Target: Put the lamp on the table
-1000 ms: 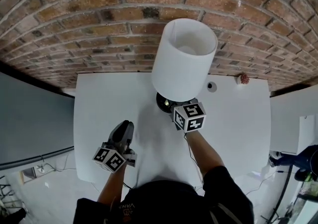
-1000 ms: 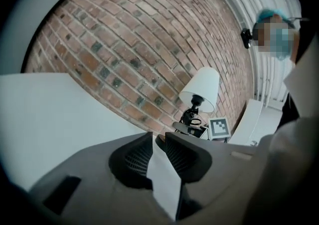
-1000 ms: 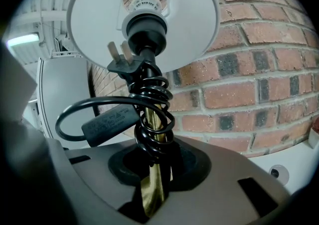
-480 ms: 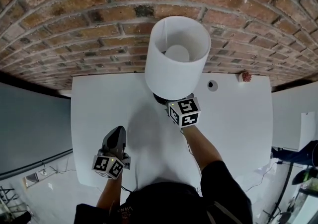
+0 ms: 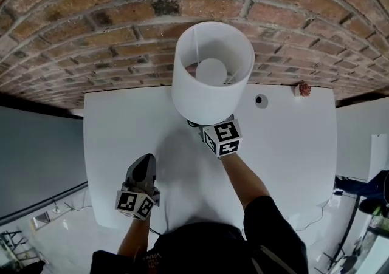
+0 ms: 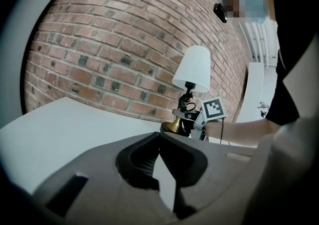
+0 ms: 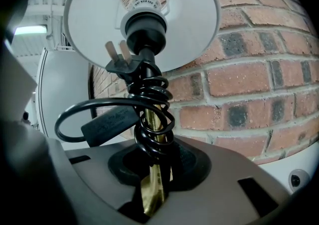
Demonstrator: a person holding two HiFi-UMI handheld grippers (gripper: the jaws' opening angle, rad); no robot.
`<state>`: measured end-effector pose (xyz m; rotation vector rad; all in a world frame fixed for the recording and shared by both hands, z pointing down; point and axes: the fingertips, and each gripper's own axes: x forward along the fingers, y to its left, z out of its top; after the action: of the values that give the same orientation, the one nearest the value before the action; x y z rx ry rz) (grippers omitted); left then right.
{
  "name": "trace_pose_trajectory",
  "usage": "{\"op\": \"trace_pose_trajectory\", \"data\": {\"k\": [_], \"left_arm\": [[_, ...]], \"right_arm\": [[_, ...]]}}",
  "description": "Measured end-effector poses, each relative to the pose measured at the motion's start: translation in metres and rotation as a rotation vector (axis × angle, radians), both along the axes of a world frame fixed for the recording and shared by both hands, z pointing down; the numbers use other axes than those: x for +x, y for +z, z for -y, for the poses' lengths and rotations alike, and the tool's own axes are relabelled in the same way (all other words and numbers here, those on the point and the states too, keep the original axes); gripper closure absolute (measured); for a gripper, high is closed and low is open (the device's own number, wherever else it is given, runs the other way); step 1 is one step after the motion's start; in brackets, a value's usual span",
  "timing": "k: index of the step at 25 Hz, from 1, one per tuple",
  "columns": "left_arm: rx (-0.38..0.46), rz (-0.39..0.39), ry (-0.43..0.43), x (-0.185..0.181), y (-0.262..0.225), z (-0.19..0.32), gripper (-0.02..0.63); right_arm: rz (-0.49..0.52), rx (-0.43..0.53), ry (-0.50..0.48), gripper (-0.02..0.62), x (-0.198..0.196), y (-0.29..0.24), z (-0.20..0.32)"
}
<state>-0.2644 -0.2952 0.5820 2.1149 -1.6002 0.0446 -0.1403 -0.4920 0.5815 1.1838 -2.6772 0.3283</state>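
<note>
Head view, lower left of the frame: the left gripper (image 5: 144, 164) sits over the white surface (image 5: 285, 163) with its jaws fully together and nothing between them. At frame centre, the right gripper (image 7: 152, 186) has its jaws narrowed onto the brass stem of the lamp (image 5: 213, 78), which stands upright near the brick wall (image 5: 121, 23) at the top.

Placement appears nearly complete; release and withdrawal remain.

Right gripper view alone shows the black cord (image 7: 144, 104) coiled around the stem. Left gripper view alone shows the brass base (image 6: 174, 125) at surface level, though contact cannot be confirmed.
</note>
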Motion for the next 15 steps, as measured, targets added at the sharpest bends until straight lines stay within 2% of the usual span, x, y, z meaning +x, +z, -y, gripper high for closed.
{"op": "trace_pose_trajectory", "data": {"k": [15], "left_arm": [[-0.027,0.003,0.039,0.017,0.012,0.003,0.607]], "right_arm": [[0.025,0.088,-0.039,0.512,0.003,0.007,-0.008]]}}
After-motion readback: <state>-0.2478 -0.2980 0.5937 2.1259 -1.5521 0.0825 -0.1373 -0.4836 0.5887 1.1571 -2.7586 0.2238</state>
